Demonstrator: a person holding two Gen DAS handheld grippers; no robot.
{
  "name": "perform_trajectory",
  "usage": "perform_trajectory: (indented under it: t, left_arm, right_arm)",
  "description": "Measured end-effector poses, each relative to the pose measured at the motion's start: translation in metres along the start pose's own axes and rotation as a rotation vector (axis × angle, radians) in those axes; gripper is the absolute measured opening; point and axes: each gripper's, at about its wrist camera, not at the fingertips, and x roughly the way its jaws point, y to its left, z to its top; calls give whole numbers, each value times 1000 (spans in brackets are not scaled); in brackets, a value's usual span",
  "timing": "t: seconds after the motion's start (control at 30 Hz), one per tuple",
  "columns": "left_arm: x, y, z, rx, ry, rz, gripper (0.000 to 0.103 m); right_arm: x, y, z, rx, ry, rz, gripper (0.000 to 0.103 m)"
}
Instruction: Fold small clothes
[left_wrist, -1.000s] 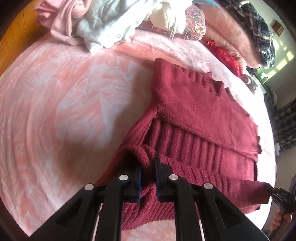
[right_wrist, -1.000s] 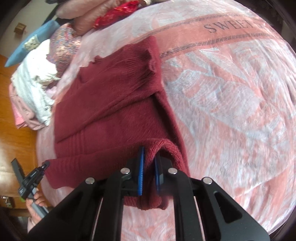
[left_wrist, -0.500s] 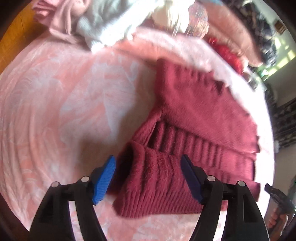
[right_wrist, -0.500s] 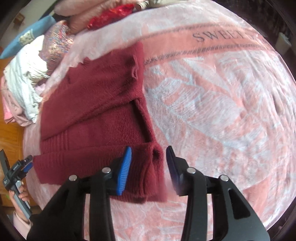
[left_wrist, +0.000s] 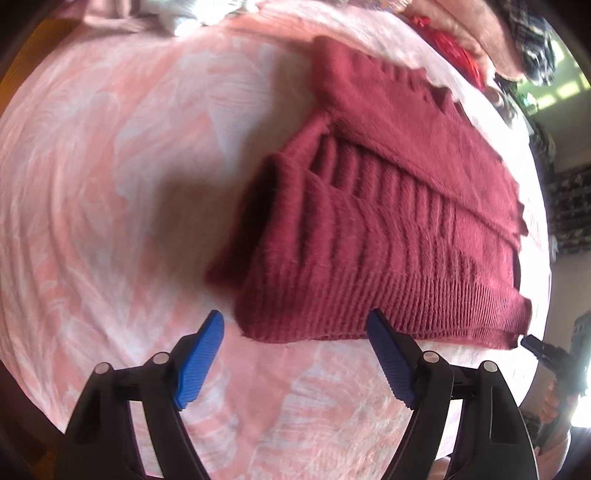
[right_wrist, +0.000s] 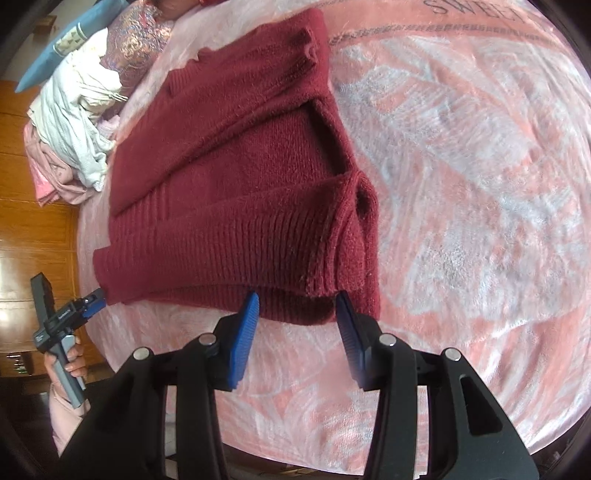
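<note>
Here the maroon knit sweater (right_wrist: 236, 192) lies on the pink blanket (right_wrist: 461, 166), its ribbed hem (left_wrist: 424, 306) doubled up near the blanket's near edge. The left gripper (left_wrist: 295, 354) and right gripper (right_wrist: 295, 332) both hang with jaws apart, holding nothing. 1 fold looks laid; next, regrasp the hem corners for another fold

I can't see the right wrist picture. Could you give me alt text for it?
A dark red knitted sweater lies partly folded on a pink blanket. The open right gripper hovers at its near edge, holding nothing. A clothes pile sits far left.
</note>
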Motion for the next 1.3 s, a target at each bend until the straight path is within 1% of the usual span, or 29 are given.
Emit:
perform_trajectory:
  t: [0.1, 0.13, 0.17, 0.2, 0.23, 0.27, 0.3, 0.33, 0.37, 0.47, 0.57, 0.63, 0.7, 0.73, 0.77, 0.8, 0.87, 0.9, 0.93, 1.0, 1.03, 1.07, 1.1, 1.13, 1.2, 1.27, 1.3]
  left_arm:
    - [11, -10, -2, 29, 24, 4, 77]
    - [14, -12, -2, 33, 31, 8, 67]
    - [18, -14, -3, 38, 42, 14, 49]
    - [21, -16, -2, 36, 48, 17, 41]
    - [23, -15, -2, 30, 55, 15, 29]
    - [26, -14, -1, 18, 62, 4, 23]
    - [27, -13, 0, 10, 66, -5, 20]
    - [27, -13, 1, -1, 66, -13, 13]
    - [26, -13, 1, -6, 62, -19, 11]
    - [16, -13, 4, -15, 23, -32, 7]
    - [-1, -12, 9, -38, -33, -73, 7]
    - [-12, -12, 15, -49, -71, -95, 7]
    - [-17, -10, 19, -56, -87, -111, 7]
    - [-18, -10, 20, -54, -90, -106, 7]
    - [-16, -11, 20, -49, -90, -95, 7]
    - [-13, -13, 20, -43, -80, -79, 7]
    - [-3, -18, 18, -34, -49, -60, 7]
    - [2, -19, 16, -27, -27, -49, 7]
    - [7, -18, 14, -19, -11, -37, 8]
    - [11, -15, 11, -5, 4, -14, 13]
    - [11, -14, 10, -4, 5, -5, 19]
    - [12, -12, 10, -7, 3, 0, 30]
    - [13, -10, 10, -12, 3, 1, 34]
    - [15, -9, 10, -16, 3, 4, 43]
    - [19, -11, 11, -19, 2, 6, 44]
    - [23, -14, 11, -16, 9, -2, 44]
    - [26, -16, 11, -12, 16, -7, 43]
  right_arm:
    - [12, 2, 1, 3, 24, -16, 44]
    - [13, 1, 1, 2, 29, -13, 42]
    - [15, 3, 2, 3, 33, -8, 35]
    - [17, 3, 3, 5, 34, -6, 22]
    - [18, 4, 3, 5, 34, -1, 14]
    - [18, 5, 4, 5, 33, 1, 3]
    - [18, 6, 5, 5, 26, -5, 1]
    - [16, 8, 5, 2, 15, -10, 0]
    - [14, 10, 6, -4, 1, -11, 0]
    - [2, 12, 10, -16, -53, 2, 0]
    - [-12, 13, 14, -18, -108, 24, 0]
    - [-17, 13, 16, -12, -115, 36, 0]
    - [-15, 14, 16, -22, -109, 20, 0]
    - [-10, 14, 15, -30, -81, 4, 4]
    - [-5, 12, 13, -28, -48, -8, 11]
    - [-1, 12, 11, -24, -34, -17, 24]
    - [5, 12, 8, -36, -15, -69, 41]
    - [6, 11, 7, -41, -12, -88, 43]
    - [6, 9, 6, -38, -10, -103, 43]
    - [7, 3, 5, -15, -3, -89, 45]
    - [8, 0, 4, -3, 2, -84, 46]
    - [9, -2, 4, 5, 6, -79, 48]
    - [11, -5, 4, 11, 12, -66, 48]
    - [14, -5, 4, 16, 18, -48, 48]
    - [20, -5, 5, 36, 29, -17, 45]
    - [25, -1, 6, 35, 38, -22, 43]
    - [28, 2, 6, 33, 45, -30, 38]
